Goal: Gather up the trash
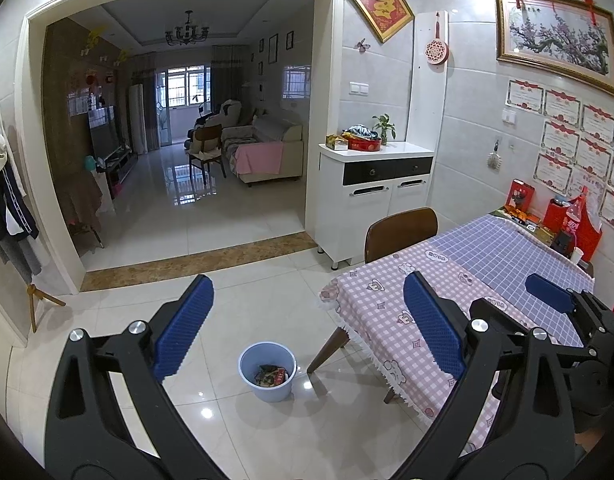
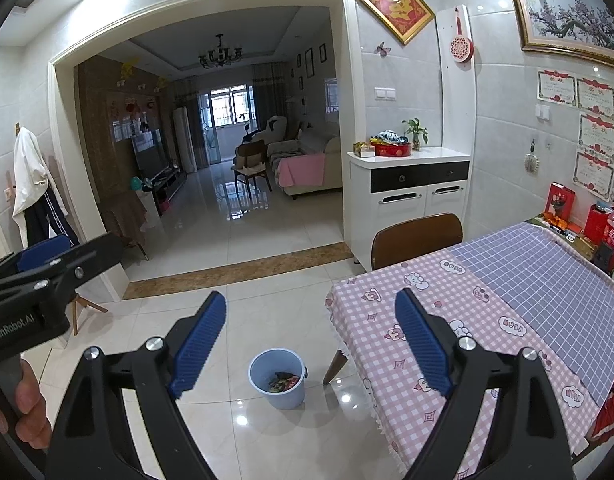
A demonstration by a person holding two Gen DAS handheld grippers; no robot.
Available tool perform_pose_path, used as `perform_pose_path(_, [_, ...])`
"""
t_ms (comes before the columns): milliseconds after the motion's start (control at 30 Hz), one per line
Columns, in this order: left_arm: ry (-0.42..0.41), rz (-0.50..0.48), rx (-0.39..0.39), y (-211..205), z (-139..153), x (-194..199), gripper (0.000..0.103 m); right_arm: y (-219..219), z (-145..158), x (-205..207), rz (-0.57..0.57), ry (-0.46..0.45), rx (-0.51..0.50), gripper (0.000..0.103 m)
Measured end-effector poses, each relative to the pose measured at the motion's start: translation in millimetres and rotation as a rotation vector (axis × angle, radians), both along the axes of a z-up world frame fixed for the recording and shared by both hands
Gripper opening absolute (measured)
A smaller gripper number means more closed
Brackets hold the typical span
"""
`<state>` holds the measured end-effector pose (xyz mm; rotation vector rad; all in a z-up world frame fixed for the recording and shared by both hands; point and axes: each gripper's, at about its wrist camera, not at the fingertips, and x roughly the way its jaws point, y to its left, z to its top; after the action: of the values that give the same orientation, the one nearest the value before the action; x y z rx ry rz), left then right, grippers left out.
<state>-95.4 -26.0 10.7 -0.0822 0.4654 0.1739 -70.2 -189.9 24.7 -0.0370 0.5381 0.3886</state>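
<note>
Trash (image 1: 272,376) in bin (image 1: 267,372), left of table (image 1: 447,320)

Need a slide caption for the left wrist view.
Open left hand-held gripper frames blue bin holding trash, beside checked table.

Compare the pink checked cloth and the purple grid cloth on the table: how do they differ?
The pink checked cloth carries cartoon prints; the purple grid cloth shows only plain white lines. The pink checked cloth covers the table end nearest the blue bin, its fringe hanging over the edge; the purple grid cloth covers the end by the wall clutter. Both lie flat and bare.
</note>
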Motion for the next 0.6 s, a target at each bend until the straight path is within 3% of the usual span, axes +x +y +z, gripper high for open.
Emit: perform_pose_path(600, [0.005,0.001,-0.001,3.0,-5.0,1.4,0.094,2.2,-4.1,5.3,-0.003,0.008,-0.003,0.085])
